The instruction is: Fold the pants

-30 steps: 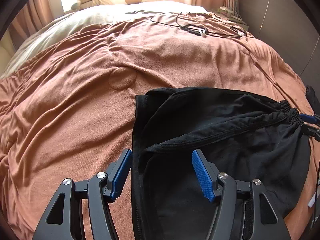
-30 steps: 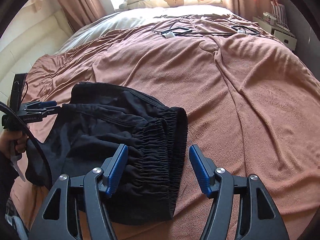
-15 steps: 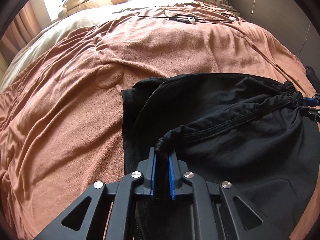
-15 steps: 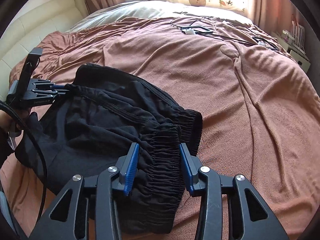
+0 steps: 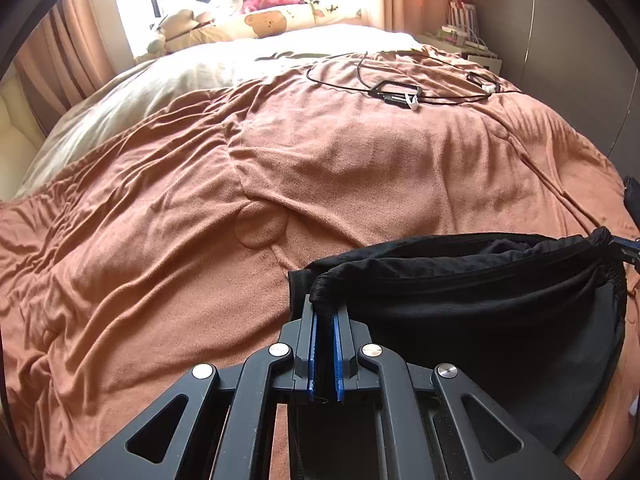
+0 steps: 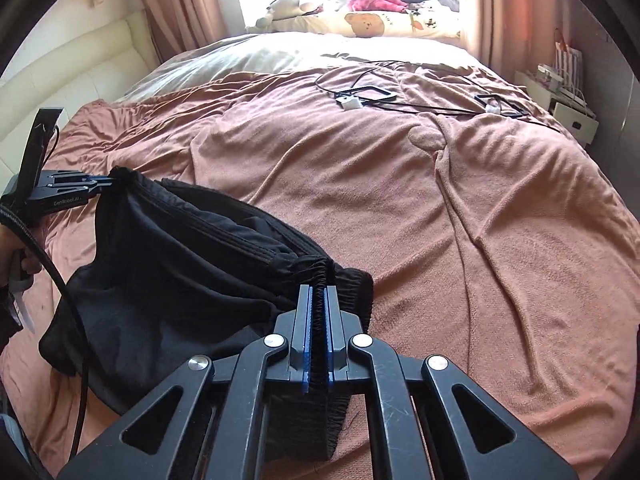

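While both grippers clamp the black pants (image 5: pixel 480 304) just above the bed (image 5: pixel 200 240), the left gripper (image 5: pixel 324 316) pinches a hem edge and the right gripper (image 6: pixel 318 300) the gathered waistband. Each grip looks shallow, so a pull apart could drag fabric free and let the lower layers sag unevenly.

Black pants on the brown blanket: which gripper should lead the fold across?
Probably left. The left gripper is shut on a lifted hem corner of the black pants; the right gripper pins the bunched elastic waistband, a likely anchor on the brown blanket.
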Demonstrator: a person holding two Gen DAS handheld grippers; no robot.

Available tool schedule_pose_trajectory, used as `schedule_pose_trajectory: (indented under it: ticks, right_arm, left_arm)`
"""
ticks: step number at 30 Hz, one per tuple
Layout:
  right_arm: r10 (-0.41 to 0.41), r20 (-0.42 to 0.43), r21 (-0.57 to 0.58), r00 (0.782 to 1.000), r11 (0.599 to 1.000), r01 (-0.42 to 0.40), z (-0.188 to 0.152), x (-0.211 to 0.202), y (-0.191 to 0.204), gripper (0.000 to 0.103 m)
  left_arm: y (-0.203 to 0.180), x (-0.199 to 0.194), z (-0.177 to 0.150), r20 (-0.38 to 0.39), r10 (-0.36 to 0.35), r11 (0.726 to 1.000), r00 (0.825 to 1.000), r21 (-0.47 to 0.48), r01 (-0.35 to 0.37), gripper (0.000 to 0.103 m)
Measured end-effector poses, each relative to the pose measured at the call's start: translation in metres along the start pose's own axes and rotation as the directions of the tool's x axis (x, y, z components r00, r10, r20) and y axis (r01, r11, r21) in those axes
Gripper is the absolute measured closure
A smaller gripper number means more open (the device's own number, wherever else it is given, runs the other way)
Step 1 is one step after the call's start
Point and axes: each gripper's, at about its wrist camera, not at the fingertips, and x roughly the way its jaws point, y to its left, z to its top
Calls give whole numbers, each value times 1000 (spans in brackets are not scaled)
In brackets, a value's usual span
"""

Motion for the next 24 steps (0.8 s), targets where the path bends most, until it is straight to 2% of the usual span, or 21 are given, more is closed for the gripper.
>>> schedule_pose_trajectory:
  ticks: [4, 10, 15, 19, 21, 22, 23, 24]
  right_arm:
    - [-20, 16, 34, 1000, 999, 19, 3, 6, -4, 101]
    - [-53, 9, 47, 999, 997, 53, 2, 24, -2, 101]
    - [-73, -14, 73, 997, 995, 73, 6, 39, -6, 101]
    - [-122, -37, 68, 992, 990, 125, 6, 52, -6, 99]
    - [-116, -42, 66, 992, 991, 119, 6, 55, -5, 94]
    - [-113, -44, 70, 993, 991, 116, 7, 54, -5, 92]
    - [-110, -43, 78, 993, 990, 113, 7, 52, -6, 86]
    - [-104, -38, 90, 994, 990, 107, 7, 48, -8, 77]
  left_arm:
    - [0, 14, 9, 8, 26, 1000, 1000, -9, -26, 96]
    - [-6, 50, 17, -30, 49, 999, 998, -6, -50, 96]
    - [-8, 80, 12, -77, 49, 998, 996, -29, -51, 95]
    - [-10, 91, 10, -107, 87, 996, 990, -20, -89, 84]
    - [-6, 88, 13, -116, 98, 994, 988, -35, -102, 75]
    - [-4, 85, 13, -118, 111, 992, 987, -42, -117, 64]
    - [-1, 81, 13, -115, 124, 990, 986, -50, -131, 52]
    - [2, 76, 13, -107, 126, 989, 986, -58, -133, 47]
